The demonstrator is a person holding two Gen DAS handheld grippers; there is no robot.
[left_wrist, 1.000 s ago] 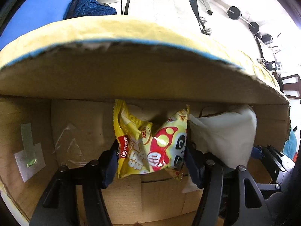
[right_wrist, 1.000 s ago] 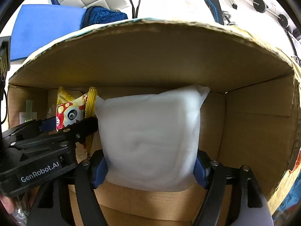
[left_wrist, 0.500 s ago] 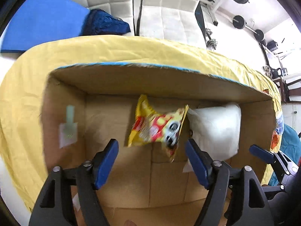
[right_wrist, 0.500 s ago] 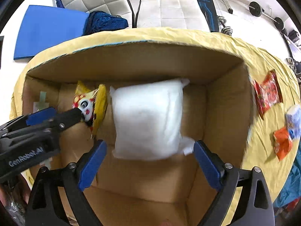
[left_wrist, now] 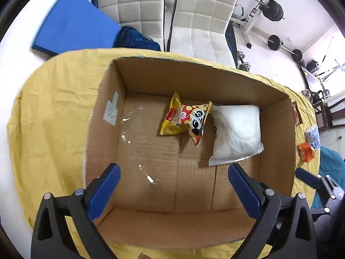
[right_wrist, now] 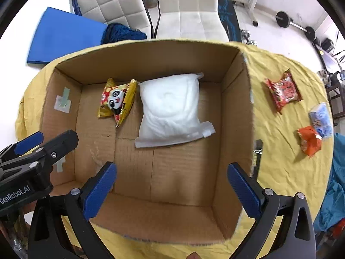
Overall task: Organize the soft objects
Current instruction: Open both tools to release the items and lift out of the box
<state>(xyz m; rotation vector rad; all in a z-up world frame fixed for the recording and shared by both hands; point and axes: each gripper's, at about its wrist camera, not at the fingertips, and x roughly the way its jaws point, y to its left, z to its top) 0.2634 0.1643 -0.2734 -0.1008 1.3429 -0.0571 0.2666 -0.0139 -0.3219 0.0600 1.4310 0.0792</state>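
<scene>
An open cardboard box (left_wrist: 151,79) (right_wrist: 235,116) stands on a yellow cloth. On its floor lie a yellow panda snack bag (left_wrist: 185,118) (right_wrist: 116,99) and, to its right, a white soft pack (left_wrist: 235,133) (right_wrist: 170,108). My left gripper (left_wrist: 172,185) hangs above the box's near half, its jaws opening wide with nothing between them. My right gripper (right_wrist: 172,183) is also above the box, its jaws still opening and empty. On the cloth right of the box lie a red packet (right_wrist: 282,90), an orange packet (right_wrist: 309,142) and a blue-white packet (right_wrist: 321,120).
White padded chairs (left_wrist: 194,17), a blue mat (left_wrist: 73,30) and a dark blue knitted cloth (right_wrist: 123,32) lie beyond the table. Weights and a barbell (left_wrist: 278,43) stand at the far right. A teal cloth (right_wrist: 332,194) hangs by the table's right edge.
Both grippers let go: the snack bag and the white pack dropped onto the box floor. Both grippers rose out of the box and their jaws spread wide.
</scene>
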